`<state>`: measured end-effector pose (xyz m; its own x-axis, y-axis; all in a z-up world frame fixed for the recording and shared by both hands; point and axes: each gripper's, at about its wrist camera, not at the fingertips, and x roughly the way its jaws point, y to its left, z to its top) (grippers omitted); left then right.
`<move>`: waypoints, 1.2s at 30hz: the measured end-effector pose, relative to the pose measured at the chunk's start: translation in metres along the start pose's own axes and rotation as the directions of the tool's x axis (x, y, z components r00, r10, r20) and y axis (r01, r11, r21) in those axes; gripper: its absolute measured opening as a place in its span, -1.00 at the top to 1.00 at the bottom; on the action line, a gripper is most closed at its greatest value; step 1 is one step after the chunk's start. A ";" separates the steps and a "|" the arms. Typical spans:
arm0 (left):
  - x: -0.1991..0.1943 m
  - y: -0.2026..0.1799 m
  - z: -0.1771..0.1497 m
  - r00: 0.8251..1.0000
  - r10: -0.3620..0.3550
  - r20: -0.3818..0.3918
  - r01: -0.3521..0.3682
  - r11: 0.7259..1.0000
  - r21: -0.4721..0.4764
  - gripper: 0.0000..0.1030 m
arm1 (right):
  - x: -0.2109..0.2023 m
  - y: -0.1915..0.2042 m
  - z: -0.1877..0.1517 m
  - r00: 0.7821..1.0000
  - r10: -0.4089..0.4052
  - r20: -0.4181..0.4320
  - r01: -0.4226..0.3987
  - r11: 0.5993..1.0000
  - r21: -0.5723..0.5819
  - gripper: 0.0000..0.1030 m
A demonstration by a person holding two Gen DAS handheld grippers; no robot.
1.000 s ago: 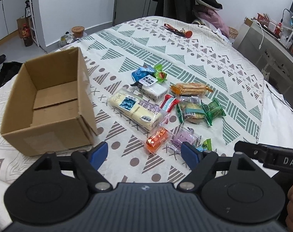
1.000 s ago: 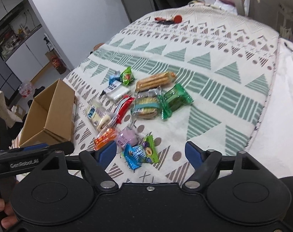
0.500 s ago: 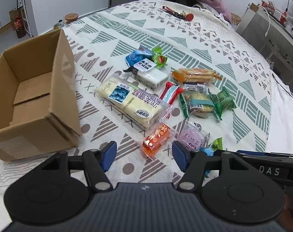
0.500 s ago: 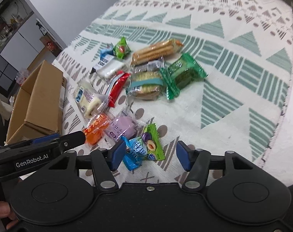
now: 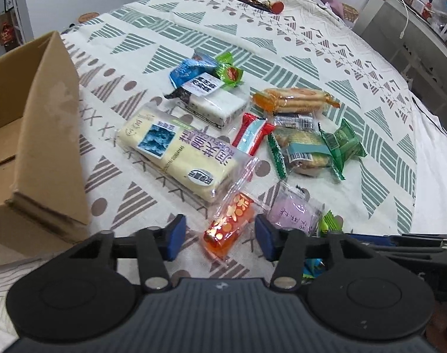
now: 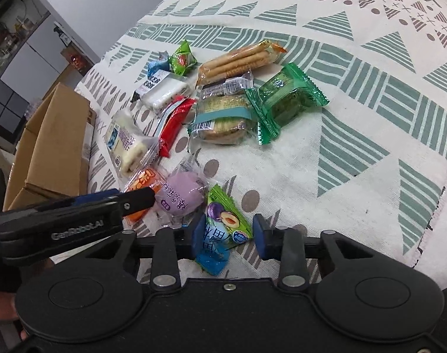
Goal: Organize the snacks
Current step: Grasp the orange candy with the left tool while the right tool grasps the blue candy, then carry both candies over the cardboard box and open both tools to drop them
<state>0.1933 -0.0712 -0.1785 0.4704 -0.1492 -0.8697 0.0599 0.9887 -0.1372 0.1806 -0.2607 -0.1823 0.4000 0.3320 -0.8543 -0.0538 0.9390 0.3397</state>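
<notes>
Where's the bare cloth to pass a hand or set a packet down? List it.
Free: the cloth right of the green packet, out to the hem; the strip between the cardboard box and the long cream packet; the far cloth beyond the biscuit sleeve. Crowded: the central cluster, packets touching or overlapping, and around both sets of jaws.

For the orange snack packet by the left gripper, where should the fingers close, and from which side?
Grip the orange packet across its narrow width at the plump middle, coming down from the near end where the left gripper is, open, with a finger on either side. The packet lies flat with its long axis pointing away, and its clear crimped ends look too thin to hold.
</notes>
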 end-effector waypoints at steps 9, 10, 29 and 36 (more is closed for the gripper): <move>-0.009 0.000 -0.011 1.000 0.011 0.010 -0.011 1.000 0.000 0.63 | -0.014 -0.002 -0.003 0.999 -0.004 0.053 0.004 1.000 0.012 0.72; -0.011 0.000 -0.012 1.000 0.009 0.011 -0.009 1.000 -0.006 0.65 | -0.016 -0.001 -0.003 0.998 -0.007 0.059 0.006 1.000 0.010 0.74; -0.081 0.011 -0.025 0.991 -0.033 0.131 0.037 0.999 -0.032 0.66 | -0.065 0.018 -0.008 0.975 -0.026 0.222 0.021 1.000 0.022 0.87; -0.104 0.020 -0.021 0.982 -0.049 0.183 0.059 0.997 -0.053 0.66 | -0.084 0.035 -0.003 0.962 -0.020 0.272 0.022 1.000 -0.002 0.87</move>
<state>0.1271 -0.0362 -0.1009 0.6200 -0.1923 -0.7606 0.0411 0.9761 -0.2133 0.1422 -0.2553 -0.0998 0.6347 0.2760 -0.7218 -0.0472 0.9461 0.3203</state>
